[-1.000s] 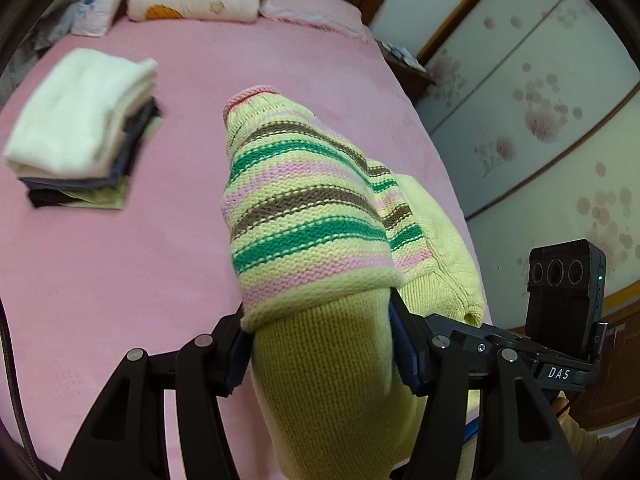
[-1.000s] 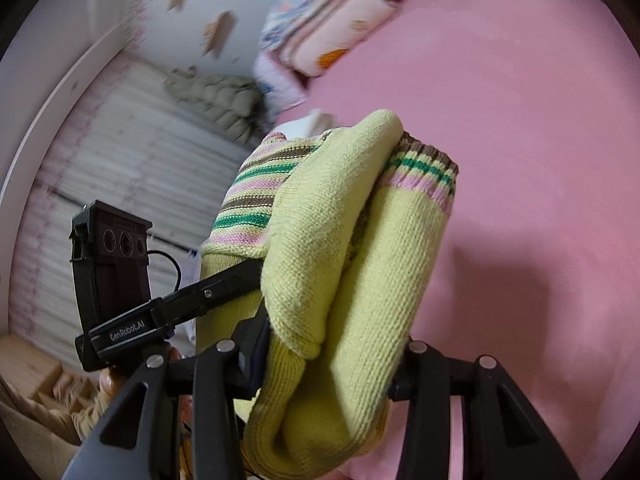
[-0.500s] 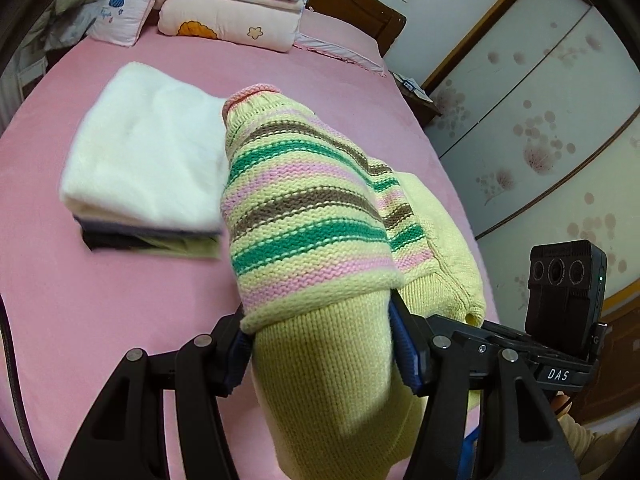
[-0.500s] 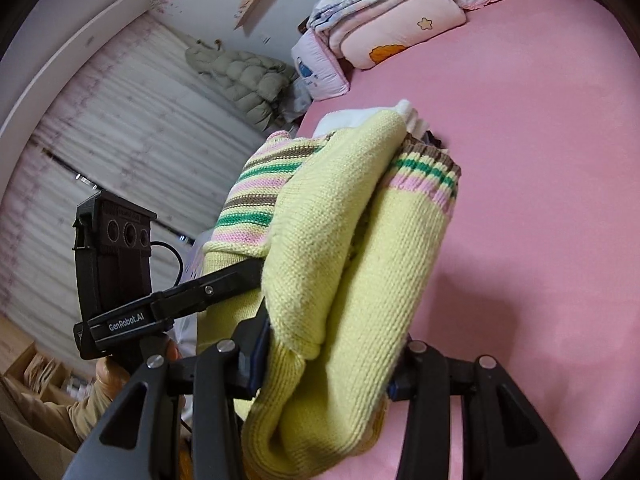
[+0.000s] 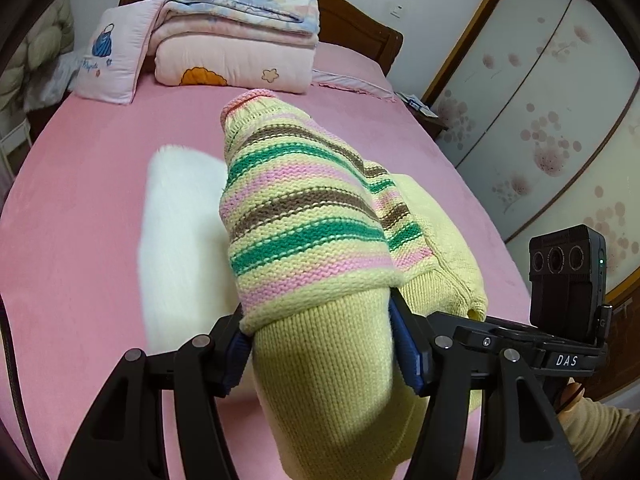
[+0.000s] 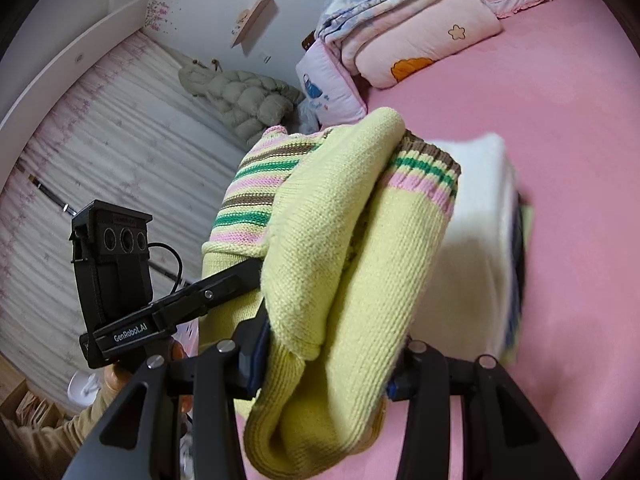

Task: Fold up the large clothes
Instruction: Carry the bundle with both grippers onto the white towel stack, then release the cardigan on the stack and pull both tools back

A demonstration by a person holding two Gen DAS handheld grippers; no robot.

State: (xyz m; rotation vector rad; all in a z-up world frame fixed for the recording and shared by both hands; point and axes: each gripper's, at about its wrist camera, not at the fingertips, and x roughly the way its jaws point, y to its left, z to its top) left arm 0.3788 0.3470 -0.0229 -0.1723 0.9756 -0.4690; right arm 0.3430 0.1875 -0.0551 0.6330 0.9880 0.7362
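A folded yellow knit sweater with pink, green and brown stripes (image 5: 308, 220) is held in the air between both grippers. My left gripper (image 5: 324, 356) is shut on one end of it. My right gripper (image 6: 324, 364) is shut on the other end of the sweater (image 6: 344, 248). Just beyond and below the sweater lies a stack of folded clothes with a white one on top (image 5: 180, 224), also in the right wrist view (image 6: 476, 248), on the pink bed (image 5: 80, 184).
Folded quilts and a pillow (image 5: 224, 44) lie at the head of the bed by the wooden headboard (image 5: 360, 32). Wardrobe doors (image 5: 552, 112) stand along the right side. A curtain and padded coat (image 6: 240, 96) are on the left side.
Both grippers carried the sweater forward across the bed toward the stack. The stack, far left a second ago, now lies directly behind and under the sweater.
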